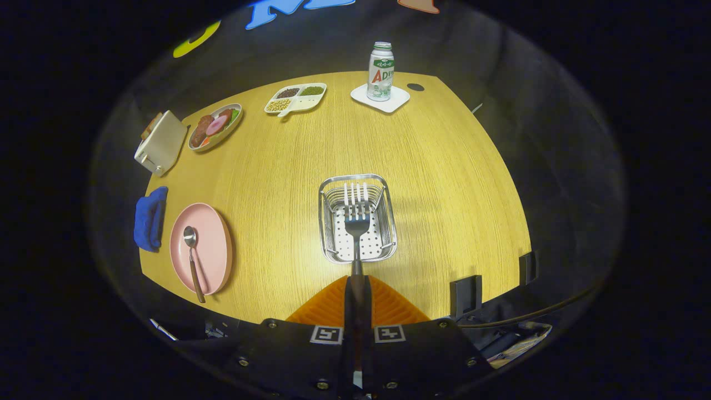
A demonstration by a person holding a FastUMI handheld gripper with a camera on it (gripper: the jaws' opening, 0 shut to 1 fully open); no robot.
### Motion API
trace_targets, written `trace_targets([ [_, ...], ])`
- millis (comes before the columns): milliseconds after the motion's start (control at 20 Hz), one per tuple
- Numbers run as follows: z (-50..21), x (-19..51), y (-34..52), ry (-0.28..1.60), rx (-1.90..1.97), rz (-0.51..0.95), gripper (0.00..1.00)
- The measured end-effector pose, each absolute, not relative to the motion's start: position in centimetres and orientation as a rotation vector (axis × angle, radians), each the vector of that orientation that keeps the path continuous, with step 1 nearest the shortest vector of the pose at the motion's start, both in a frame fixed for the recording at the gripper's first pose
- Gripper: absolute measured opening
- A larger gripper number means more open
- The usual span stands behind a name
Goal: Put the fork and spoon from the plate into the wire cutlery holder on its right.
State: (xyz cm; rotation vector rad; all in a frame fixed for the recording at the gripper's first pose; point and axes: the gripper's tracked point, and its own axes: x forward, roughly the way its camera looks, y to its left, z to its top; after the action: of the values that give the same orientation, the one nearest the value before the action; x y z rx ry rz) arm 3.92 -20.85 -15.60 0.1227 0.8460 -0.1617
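Fork (356, 219) runs straight ahead from my gripper (356, 294), handle clamped between both fingers, tines out over the holder (389, 222), so lowering it there looks like the move. Spoon (191, 253) lies on the plate (214, 250), well off to the holder's left.

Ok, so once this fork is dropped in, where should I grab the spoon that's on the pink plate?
Probably the spoon's dark handle, where it overhangs the near rim of the pink plate. That end juts off the plate, so fingers can likely close across it from above, one each side. The bowl lies flat on the plate, harder to pinch. For now the hand-held gripper is shut on the fork, held over the wire holder.
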Motion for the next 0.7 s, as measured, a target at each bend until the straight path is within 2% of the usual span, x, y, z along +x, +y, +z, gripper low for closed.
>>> trace_targets([
  [700,-16.64,4.38,-21.3,1.035,0.166,-0.148,0.07],
])
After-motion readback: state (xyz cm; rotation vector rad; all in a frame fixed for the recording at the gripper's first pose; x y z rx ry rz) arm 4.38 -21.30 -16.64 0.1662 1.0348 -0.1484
